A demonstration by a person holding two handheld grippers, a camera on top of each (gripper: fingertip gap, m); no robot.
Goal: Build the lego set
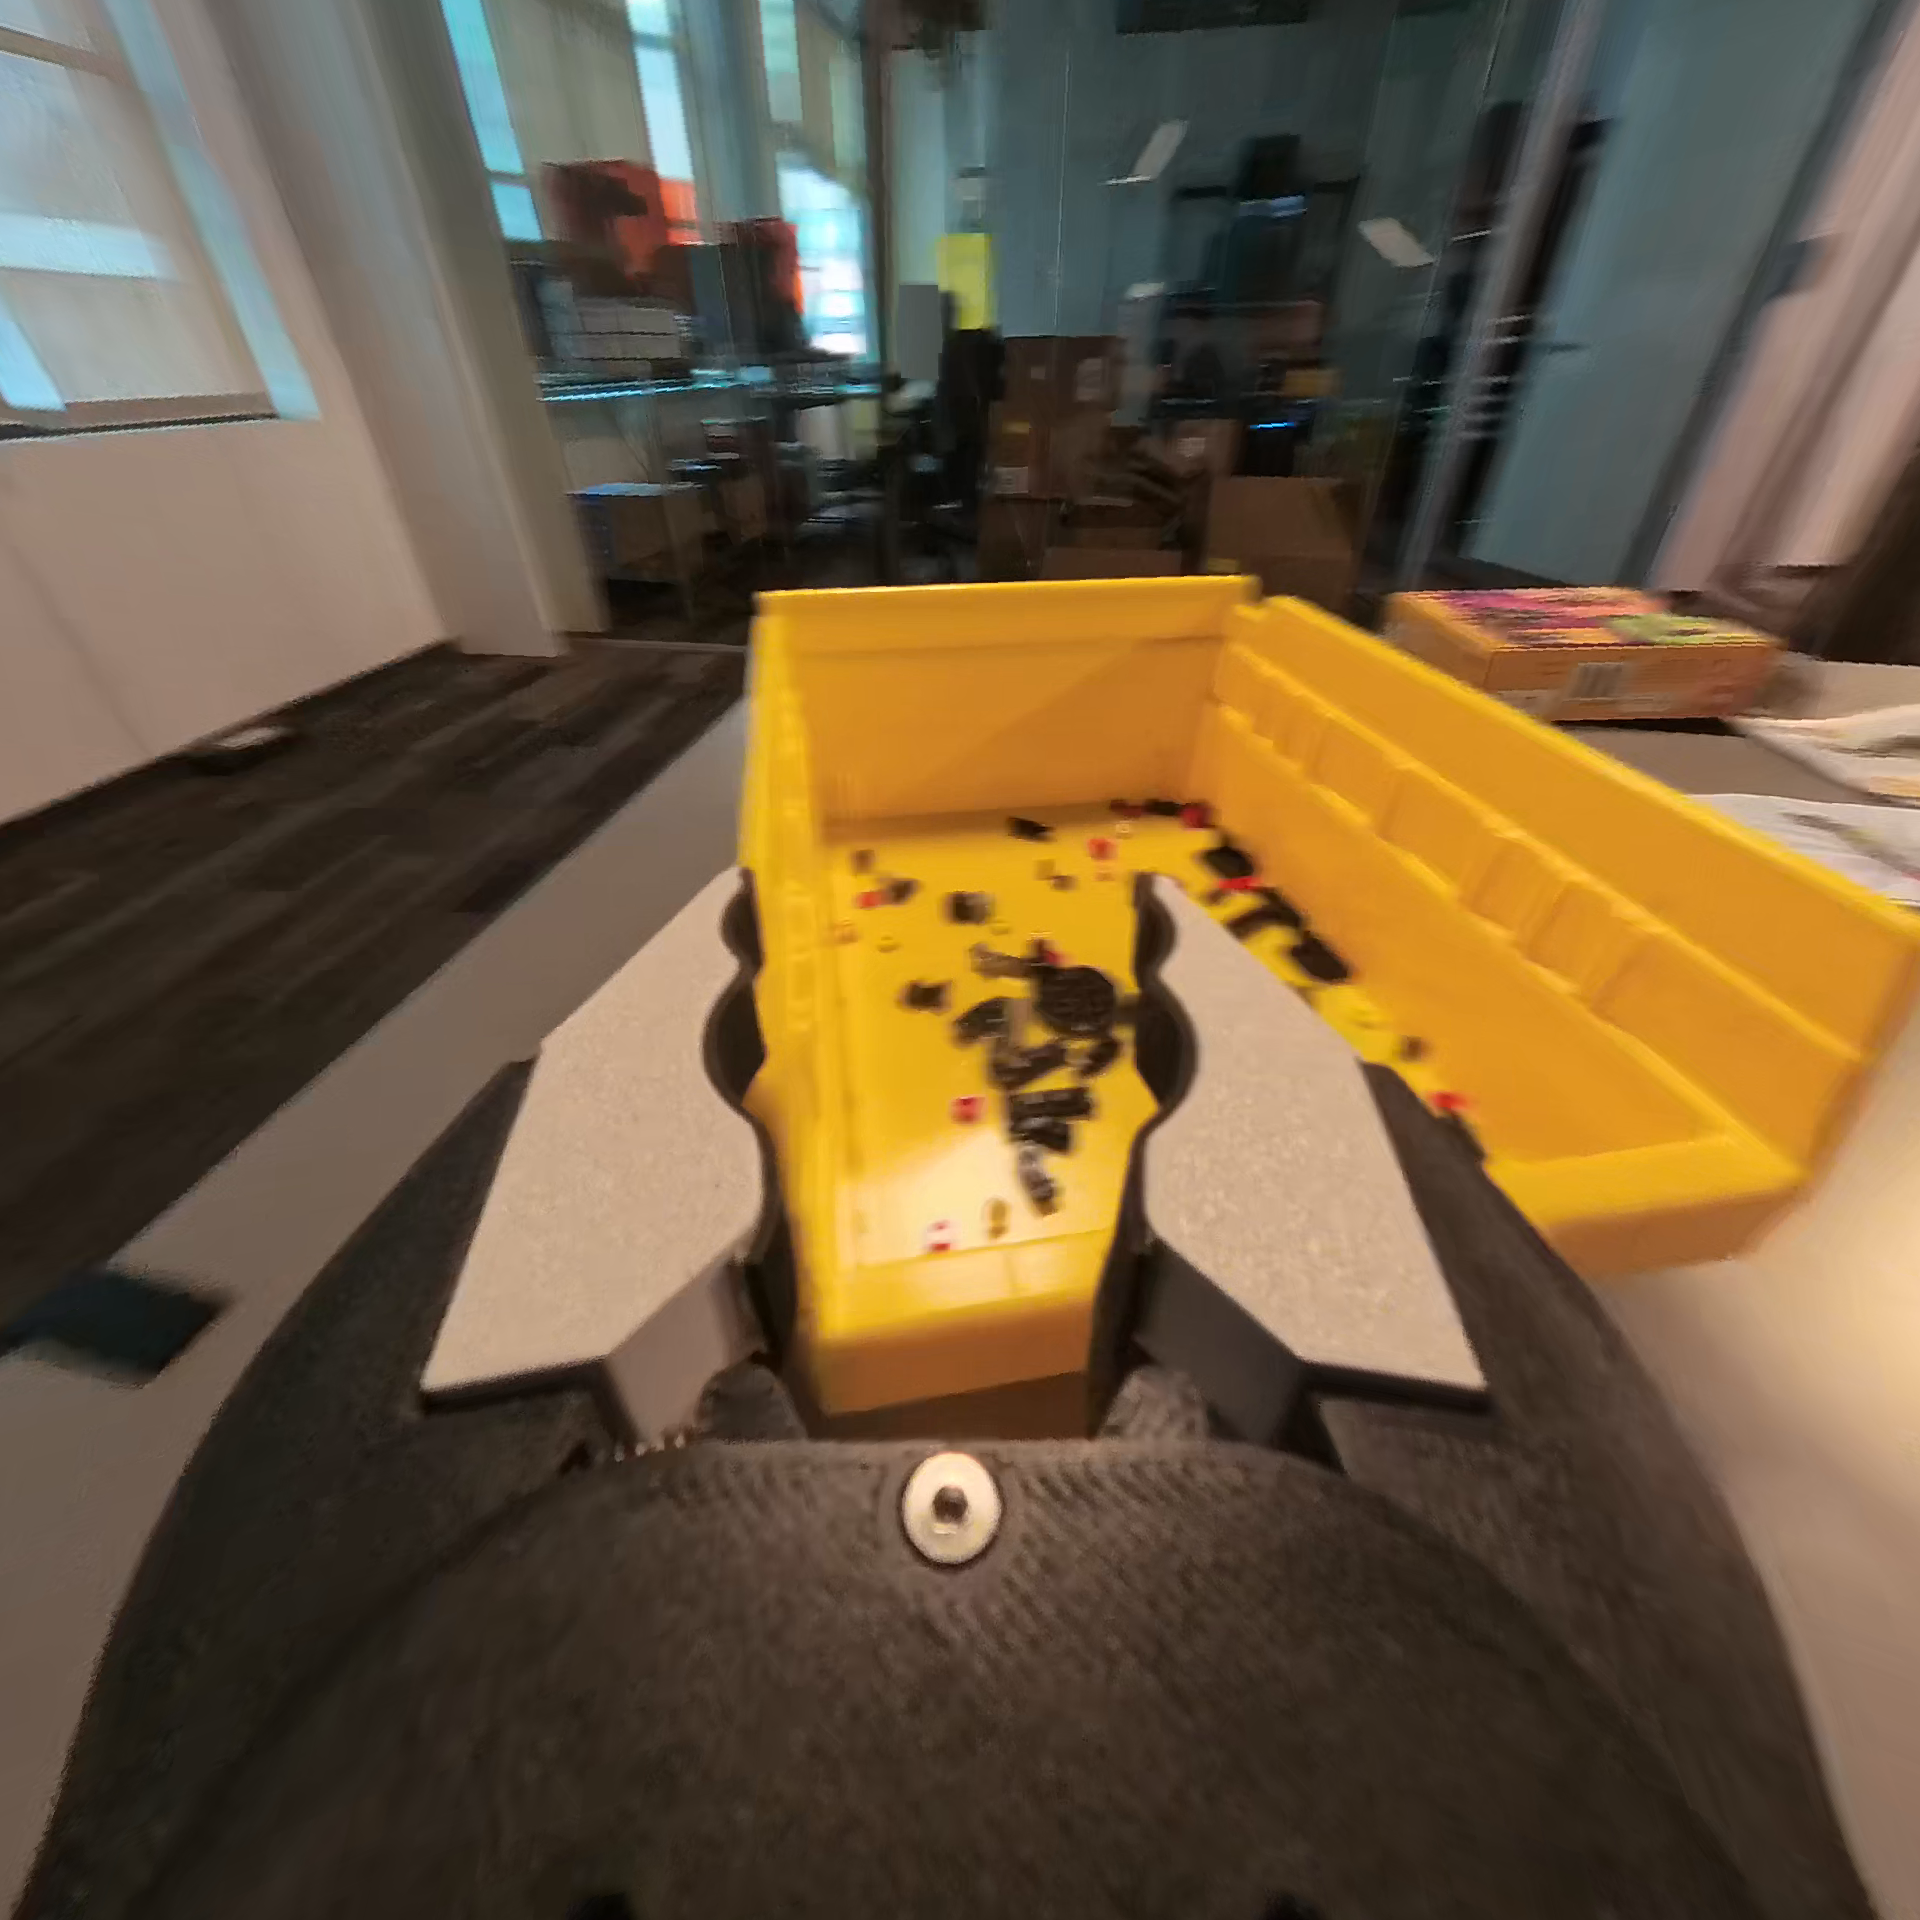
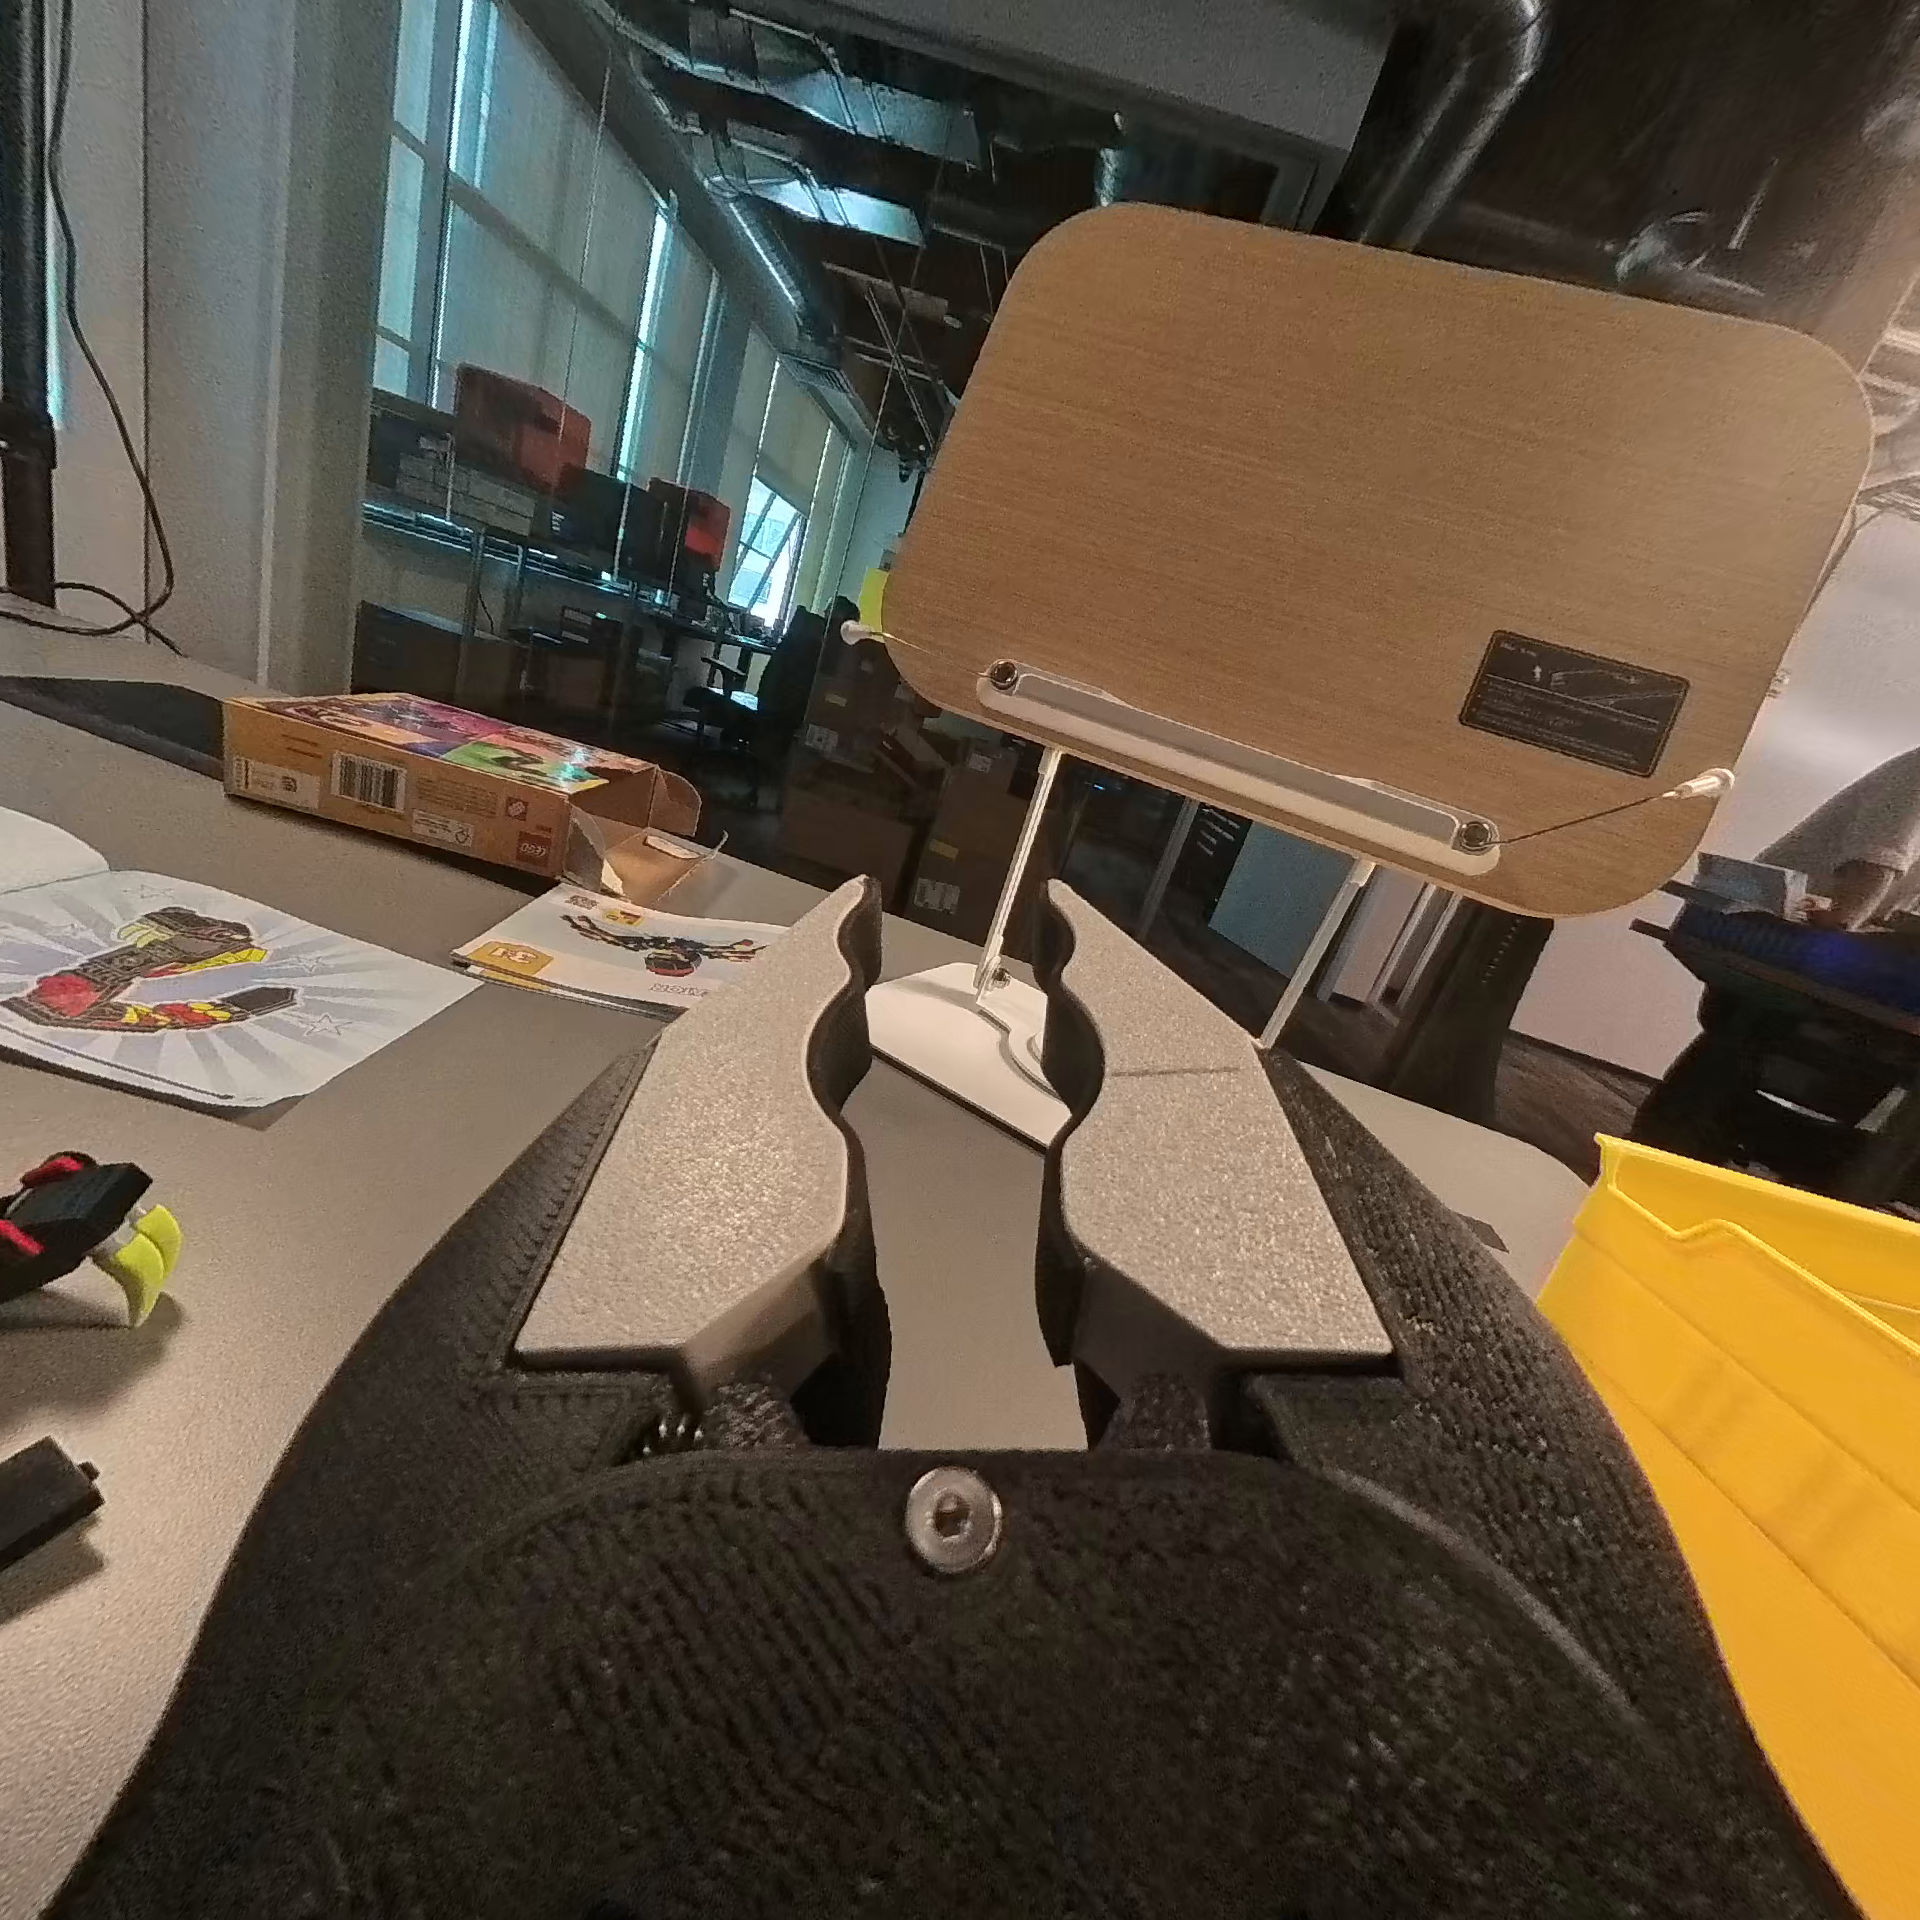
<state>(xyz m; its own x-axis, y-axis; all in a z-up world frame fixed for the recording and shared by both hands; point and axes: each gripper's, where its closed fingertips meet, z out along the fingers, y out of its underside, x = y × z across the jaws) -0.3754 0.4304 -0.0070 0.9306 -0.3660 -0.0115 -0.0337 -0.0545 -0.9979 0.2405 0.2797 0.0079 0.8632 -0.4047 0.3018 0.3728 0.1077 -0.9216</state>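
Observation:
A yellow bin (image 1: 987, 717) lies on the grey table, with several small black, red and yellow lego pieces (image 1: 1049, 1029) scattered on its floor. My left gripper (image 1: 940, 888) is open and empty, held above the bin's near end, its left finger over the bin's left wall. My right gripper (image 2: 956, 899) is open and empty, low over the table, pointing at a wooden book stand (image 2: 1371, 540). A partly built black lego model with lime claws (image 2: 94, 1236) stands at the left edge of the right wrist view. The bin's corner (image 2: 1766, 1403) shows at the right there.
An opened lego box (image 2: 426, 779) (image 1: 1579, 649) lies at the back of the table. Instruction booklets (image 2: 197, 987) (image 2: 623, 951) lie flat on the left. A loose black piece (image 2: 42, 1501) lies near the left edge. The table's left edge drops to a dark floor (image 1: 312, 831). My hands' fingertips stand some 65 cm from each other.

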